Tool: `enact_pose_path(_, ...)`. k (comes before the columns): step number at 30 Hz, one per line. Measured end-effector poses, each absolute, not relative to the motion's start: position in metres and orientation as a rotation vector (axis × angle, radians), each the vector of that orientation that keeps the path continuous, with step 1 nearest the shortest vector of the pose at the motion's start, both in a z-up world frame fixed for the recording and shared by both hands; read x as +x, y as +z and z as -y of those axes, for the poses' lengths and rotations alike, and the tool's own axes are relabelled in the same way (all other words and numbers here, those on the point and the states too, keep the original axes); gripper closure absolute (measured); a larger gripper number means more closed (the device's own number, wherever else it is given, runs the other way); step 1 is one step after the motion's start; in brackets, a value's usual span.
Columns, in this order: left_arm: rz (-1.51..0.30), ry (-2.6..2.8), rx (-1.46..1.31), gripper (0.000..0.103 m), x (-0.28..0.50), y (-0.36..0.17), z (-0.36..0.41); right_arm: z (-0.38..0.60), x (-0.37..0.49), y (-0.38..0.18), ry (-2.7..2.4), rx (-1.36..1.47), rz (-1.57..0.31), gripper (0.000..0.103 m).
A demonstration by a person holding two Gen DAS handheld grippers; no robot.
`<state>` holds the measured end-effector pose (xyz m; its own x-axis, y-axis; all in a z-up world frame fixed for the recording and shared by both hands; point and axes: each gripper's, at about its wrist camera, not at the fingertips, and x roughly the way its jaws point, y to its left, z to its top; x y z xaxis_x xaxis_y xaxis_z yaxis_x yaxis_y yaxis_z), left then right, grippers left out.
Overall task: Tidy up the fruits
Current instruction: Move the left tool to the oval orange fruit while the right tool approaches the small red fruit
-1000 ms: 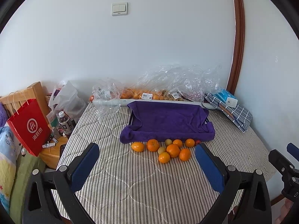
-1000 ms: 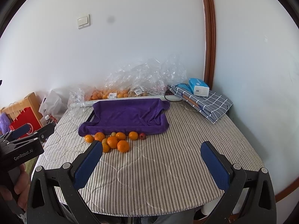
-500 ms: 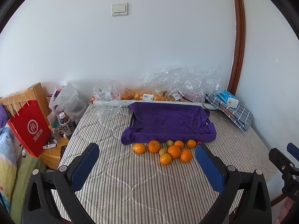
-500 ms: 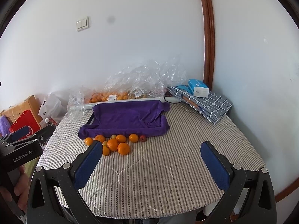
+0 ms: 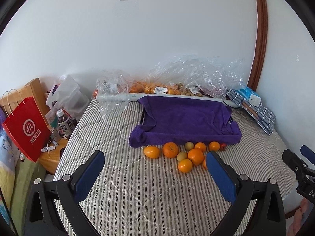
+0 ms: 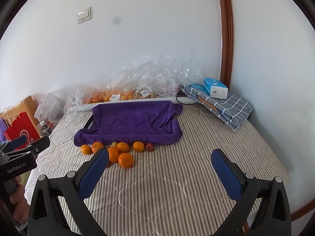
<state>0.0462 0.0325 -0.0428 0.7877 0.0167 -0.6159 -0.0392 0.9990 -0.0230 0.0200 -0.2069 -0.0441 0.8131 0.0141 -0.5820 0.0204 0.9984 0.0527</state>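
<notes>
Several oranges (image 5: 170, 149) (image 6: 126, 159), a couple of small yellow-green fruits (image 5: 189, 146) and a small red fruit (image 6: 150, 147) lie in a cluster on the striped table cover. Just behind them sits a tray draped with a purple towel (image 5: 185, 120) (image 6: 130, 122). My left gripper (image 5: 155, 174) is open, low over the near table, short of the fruit. My right gripper (image 6: 160, 174) is also open and holds nothing; its left fingertip overlaps the near oranges in view.
Clear plastic bags (image 5: 196, 74) with more oranges line the wall. A folded checked cloth (image 6: 226, 106) with a tissue pack (image 6: 215, 88) sits back right. A red paper bag (image 5: 25, 129), bottle (image 5: 64, 123) and white bag (image 5: 67, 96) crowd the left side.
Both views have advanced toward the table and dipped slightly; the fruit and towel appear closer. Both grippers stay open.
</notes>
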Motion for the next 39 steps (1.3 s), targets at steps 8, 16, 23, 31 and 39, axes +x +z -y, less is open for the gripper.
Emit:
enact_pose_path(8, -0.737, 0.055, -0.067, 0.000, 0.078, -0.096, -0.059, 0.197, 0.060, -0.095, 0.050, 0.044, -0.722, 0.008)
enact_pose_path(16, -0.817, 0.050, -0.076, 0.014, 0.104, -0.139, -0.079, 0.200, 0.099, -0.139, 0.058, 0.081, -0.817, 0.016)
enact_pose_path(23, -0.860, 0.013, -0.034, 0.015, 0.117, -0.164, -0.085, 0.191, 0.119, -0.169, 0.060, -0.014, -0.850, 0.017)
enact_pose_path(31, -0.906, 0.009, -0.020, 0.016, 0.120, -0.183, -0.088, 0.192, 0.133, -0.201, 0.036, 0.026, -0.912, 0.019)
enact_pose_path(39, -0.908, 0.037, -0.040, 0.013, 0.128, -0.185, -0.091, 0.192, 0.144, -0.201, 0.048, 0.029, -0.918, 0.025)
